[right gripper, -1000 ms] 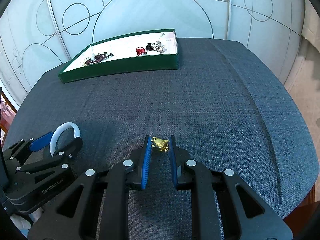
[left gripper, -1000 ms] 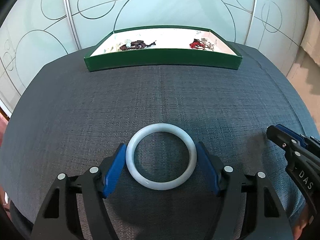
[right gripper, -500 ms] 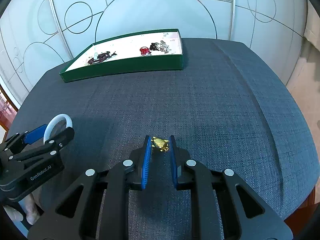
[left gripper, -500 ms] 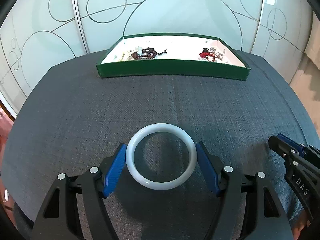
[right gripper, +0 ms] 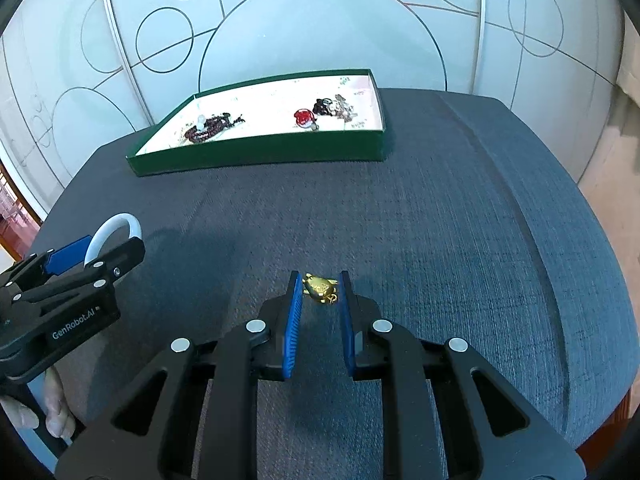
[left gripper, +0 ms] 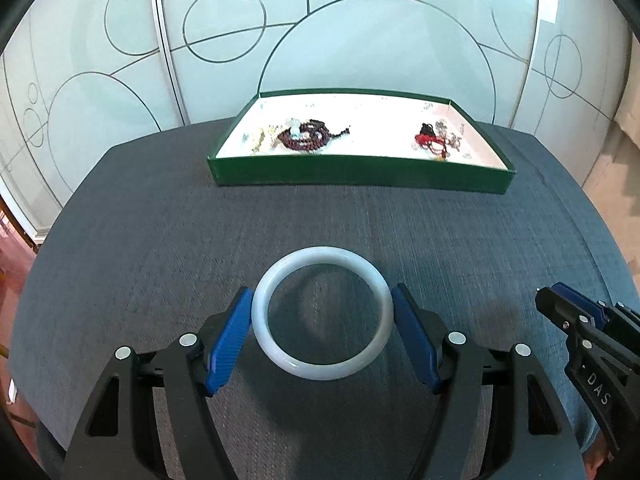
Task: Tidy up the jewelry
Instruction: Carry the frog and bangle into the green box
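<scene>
A milky white bangle [left gripper: 322, 312] between blue pads on a black left gripper [left gripper: 322, 336]. A gold charm [right gripper: 319, 288] in the black right gripper [right gripper: 319, 300]. Dark grey woven desk [left gripper: 160, 232]. Green tray [left gripper: 360, 170], white inside, holds dark red beads [left gripper: 306, 138]. Frosted wall panels [left gripper: 380, 40] carry thin circle outlines.

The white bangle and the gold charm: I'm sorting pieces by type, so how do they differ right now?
The white bangle is a large, plain, smooth open ring; the gold charm is a small, shiny, lumpy solid piece. The bangle spreads the left tool wide across its outer rim, while the charm sits in the right tool's narrow gap. Both are held, outside the green tray.
</scene>
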`<state>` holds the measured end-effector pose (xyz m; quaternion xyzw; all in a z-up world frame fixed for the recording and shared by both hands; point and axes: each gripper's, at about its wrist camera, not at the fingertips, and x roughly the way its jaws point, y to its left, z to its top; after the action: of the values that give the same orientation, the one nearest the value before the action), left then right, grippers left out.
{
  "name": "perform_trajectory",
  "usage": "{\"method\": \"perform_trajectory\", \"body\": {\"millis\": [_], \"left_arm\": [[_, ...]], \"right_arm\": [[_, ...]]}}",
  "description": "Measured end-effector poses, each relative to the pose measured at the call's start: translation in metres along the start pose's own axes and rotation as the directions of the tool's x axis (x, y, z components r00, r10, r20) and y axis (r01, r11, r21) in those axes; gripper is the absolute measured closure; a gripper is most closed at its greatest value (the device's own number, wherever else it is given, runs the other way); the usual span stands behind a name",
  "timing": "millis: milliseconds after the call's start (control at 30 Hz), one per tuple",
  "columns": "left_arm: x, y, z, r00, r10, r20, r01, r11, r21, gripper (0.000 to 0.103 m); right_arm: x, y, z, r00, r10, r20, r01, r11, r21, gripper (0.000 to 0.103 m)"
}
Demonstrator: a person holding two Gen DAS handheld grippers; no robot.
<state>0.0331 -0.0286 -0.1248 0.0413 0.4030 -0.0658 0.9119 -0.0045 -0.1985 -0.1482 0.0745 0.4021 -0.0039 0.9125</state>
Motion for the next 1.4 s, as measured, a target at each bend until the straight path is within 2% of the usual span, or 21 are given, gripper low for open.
{"method": "perform_trajectory", "body": {"millis": [333, 667, 833, 1100, 1400], "left_arm": [[-0.001, 0.008, 0.035, 0.999, -0.007, 0.047, 0.007, 1.000, 0.002, 0.033], [0.012, 0.020, 0.106, 0.992, 0.006, 0.129, -0.006, 1.000, 0.000, 0.033], [0.033, 0.028, 0.140, 0.991, 0.018, 0.136, -0.018, 1.000, -0.003, 0.033], [0.086, 0.033, 0.174, 0.993, 0.057, 0.103, -0.057, 0.998, -0.005, 0.033], [0.136, 0.038, 0.180, 0.995, 0.082, 0.052, -0.081, 0.997, -0.010, 0.033]], "right_arm": [[0.000, 0.005, 0.040, 0.998, 0.011, 0.055, -0.011, 1.000, -0.004, 0.085], [0.018, 0.012, 0.110, 0.992, 0.007, 0.125, -0.006, 1.000, -0.012, 0.085], [0.036, 0.013, 0.141, 0.990, 0.002, 0.138, -0.001, 1.000, -0.006, 0.085], [0.085, 0.014, 0.181, 0.994, -0.008, 0.113, 0.008, 1.000, 0.004, 0.085], [0.147, 0.012, 0.193, 0.999, -0.031, 0.020, 0.031, 0.999, 0.012, 0.085]]}}
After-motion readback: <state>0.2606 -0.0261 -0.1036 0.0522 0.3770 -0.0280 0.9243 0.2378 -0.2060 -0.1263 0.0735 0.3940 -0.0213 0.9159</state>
